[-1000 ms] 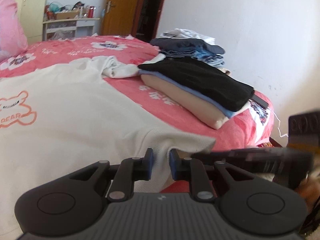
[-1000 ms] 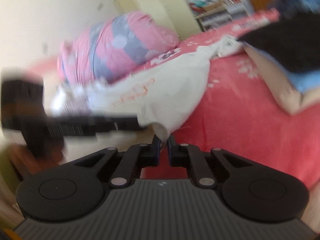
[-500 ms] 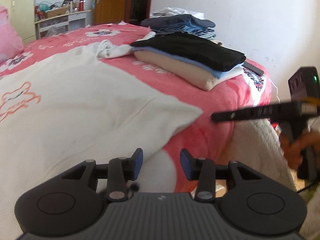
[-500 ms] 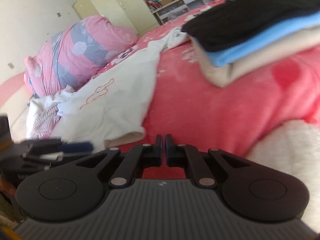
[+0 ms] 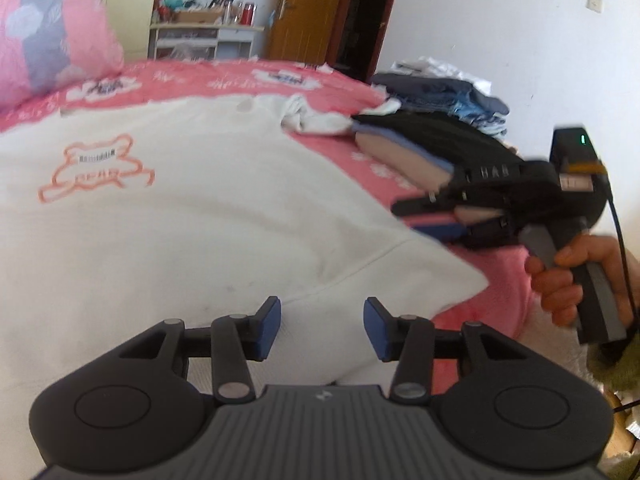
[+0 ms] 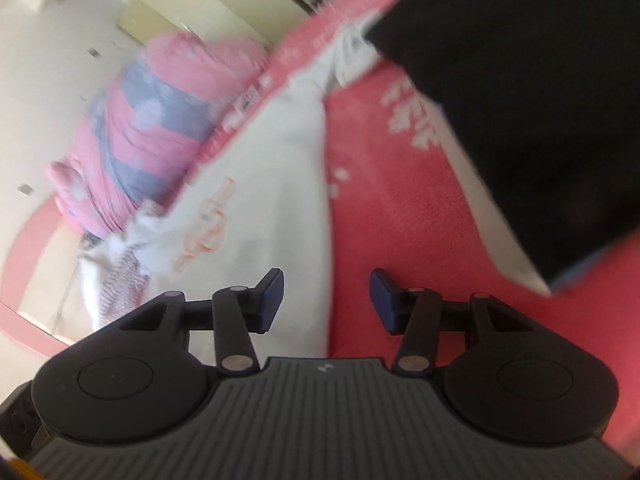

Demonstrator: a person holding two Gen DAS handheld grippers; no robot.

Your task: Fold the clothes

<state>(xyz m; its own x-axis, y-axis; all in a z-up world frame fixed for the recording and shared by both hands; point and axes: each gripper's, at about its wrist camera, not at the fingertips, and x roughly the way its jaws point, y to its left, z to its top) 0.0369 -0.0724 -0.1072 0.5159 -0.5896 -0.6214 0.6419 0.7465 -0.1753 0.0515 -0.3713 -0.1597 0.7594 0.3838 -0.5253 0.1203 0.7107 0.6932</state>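
While lying flat ahead, white shirt | left gripper opening, gripping nothing | right gripper opening, gripping nothing

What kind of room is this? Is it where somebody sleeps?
Most likely a bedroom. There is a bed with a pink flowered sheet, a rolled-up pink quilt, and a pale wardrobe by a wooden door.

The left camera sits low and close over the white shirt, looking across the bed toward the door. The right camera, tilted and blurry, looks along the bed toward the pink quilt. Both see the shirt and the black folded pile.
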